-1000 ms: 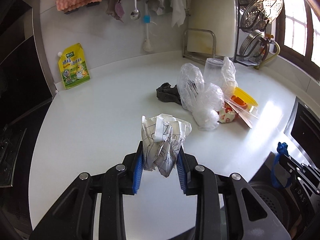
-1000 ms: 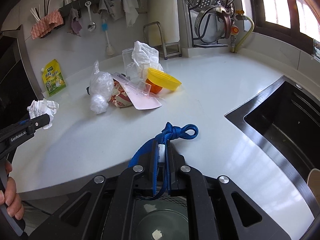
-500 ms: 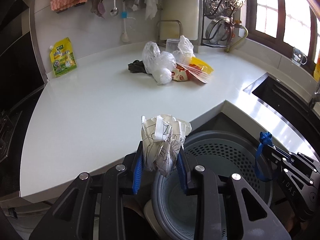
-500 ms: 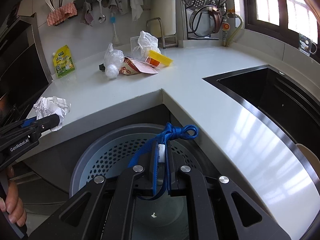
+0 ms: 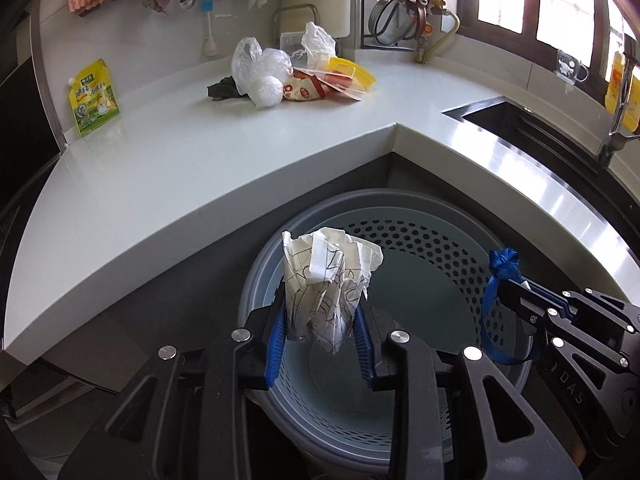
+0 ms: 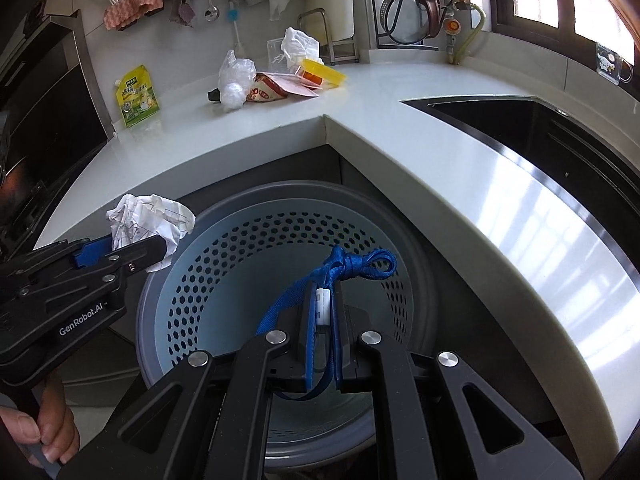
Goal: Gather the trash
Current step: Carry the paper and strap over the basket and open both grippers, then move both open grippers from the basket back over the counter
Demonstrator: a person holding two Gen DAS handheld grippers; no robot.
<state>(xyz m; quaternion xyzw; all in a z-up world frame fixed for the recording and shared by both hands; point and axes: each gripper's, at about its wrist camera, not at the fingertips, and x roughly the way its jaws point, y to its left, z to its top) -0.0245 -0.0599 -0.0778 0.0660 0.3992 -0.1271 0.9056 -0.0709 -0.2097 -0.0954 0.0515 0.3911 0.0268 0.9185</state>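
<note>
The left tongs (image 5: 320, 340) are clamped on a crumpled paper ball (image 5: 330, 280), held over the near rim of the perforated waste bin (image 5: 432, 248); it is not yet dropped. Their body reads "GenRobot.AI". The right tongs (image 6: 320, 344) are pressed together on a knotted blue strap (image 6: 352, 264) above the bin's mouth. Further back on the counter (image 5: 160, 168), a pile of plastic bags and wrappers (image 5: 288, 76) is left to collect.

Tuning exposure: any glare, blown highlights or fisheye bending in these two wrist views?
Left wrist view: windows blown out, glare streak on the steel sink edge, countertop edge bowed. Right wrist view: broad window reflection on the steel, dark corners, bin evenly lit and sharp.
</note>
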